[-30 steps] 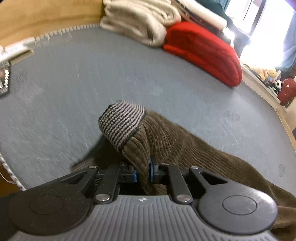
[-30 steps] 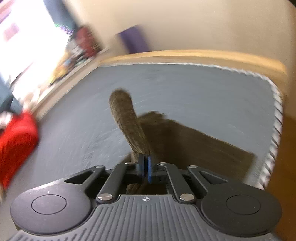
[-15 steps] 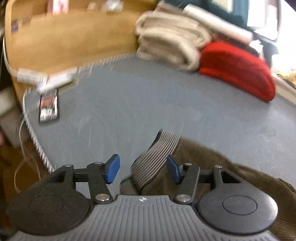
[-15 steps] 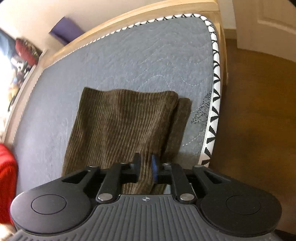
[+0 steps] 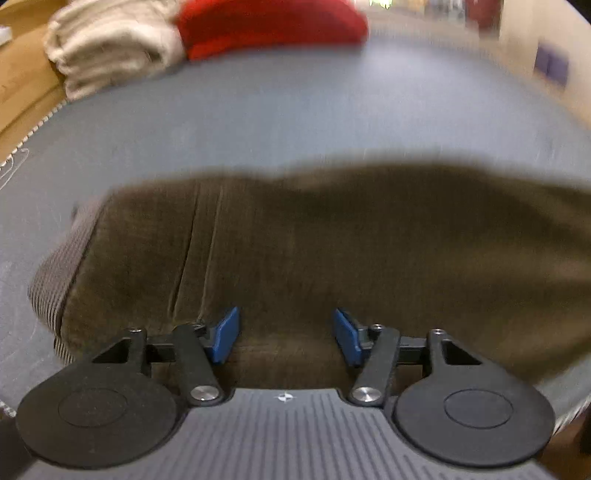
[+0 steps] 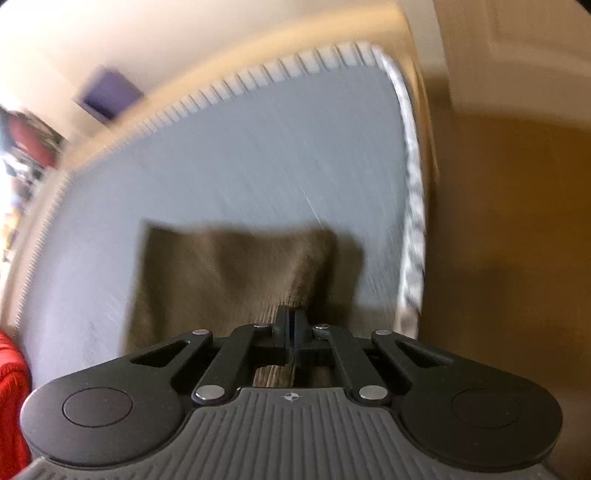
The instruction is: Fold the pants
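One pair of brown pants (image 5: pixel 332 236) lies on the mattress (image 5: pixel 295 118).

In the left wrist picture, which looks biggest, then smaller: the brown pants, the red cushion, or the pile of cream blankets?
1. Brown pants, though they lie nearest the camera.
2. Red cushion and cream blankets look alike; both are blurred and cut off.
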Available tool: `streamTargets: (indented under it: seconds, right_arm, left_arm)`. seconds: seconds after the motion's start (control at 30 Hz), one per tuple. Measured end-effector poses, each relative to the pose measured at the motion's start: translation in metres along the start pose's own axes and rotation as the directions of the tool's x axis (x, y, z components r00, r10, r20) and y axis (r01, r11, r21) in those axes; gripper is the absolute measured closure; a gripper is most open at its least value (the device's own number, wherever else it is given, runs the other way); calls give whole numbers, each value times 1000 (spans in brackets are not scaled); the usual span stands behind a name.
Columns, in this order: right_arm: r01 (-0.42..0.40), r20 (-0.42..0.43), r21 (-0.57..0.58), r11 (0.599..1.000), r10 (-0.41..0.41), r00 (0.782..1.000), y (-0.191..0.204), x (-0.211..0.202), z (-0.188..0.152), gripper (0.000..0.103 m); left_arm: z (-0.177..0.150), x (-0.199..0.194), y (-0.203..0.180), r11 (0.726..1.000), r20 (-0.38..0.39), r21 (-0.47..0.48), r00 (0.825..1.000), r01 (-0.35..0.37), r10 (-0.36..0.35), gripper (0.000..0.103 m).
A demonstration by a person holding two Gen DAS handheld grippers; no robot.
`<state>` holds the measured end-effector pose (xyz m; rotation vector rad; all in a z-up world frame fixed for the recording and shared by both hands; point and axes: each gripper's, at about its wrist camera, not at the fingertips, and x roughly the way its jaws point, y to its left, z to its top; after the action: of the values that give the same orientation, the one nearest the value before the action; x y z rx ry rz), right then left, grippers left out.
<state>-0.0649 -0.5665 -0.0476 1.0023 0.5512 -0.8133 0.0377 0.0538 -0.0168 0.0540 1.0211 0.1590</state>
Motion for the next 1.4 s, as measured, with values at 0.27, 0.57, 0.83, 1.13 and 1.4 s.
streamTargets:
  seconds: [0.27,0.57,0.83,1.13,1.4]
  right_arm:
    - [195,-36,38,980,-193,980,-18,13,1,95]
    - [-54,56,-252,966,70,996,45,-12,-15,76]
    - [-320,-290,-393,862,214,933,126,53,-46,59]
    - [-215,-379,-275,937,100,920,158,122,-56,54]
    - [-70,-201,-422,904,-18,979,171,124,-61,103]
  left_arm:
    - [-12,-17,-16,997,-37,73,999,-37,39,40]
    - [-12,-8,-23,987,-35,97,992,125,-122,34]
    - [-11,-6,-5,986,-5,82,990,144,-144,31]
    - [-18,7,-13,987,7,87,991,134,-135,29]
    - [-16,4,-9,987,15,87,990,138,-140,29]
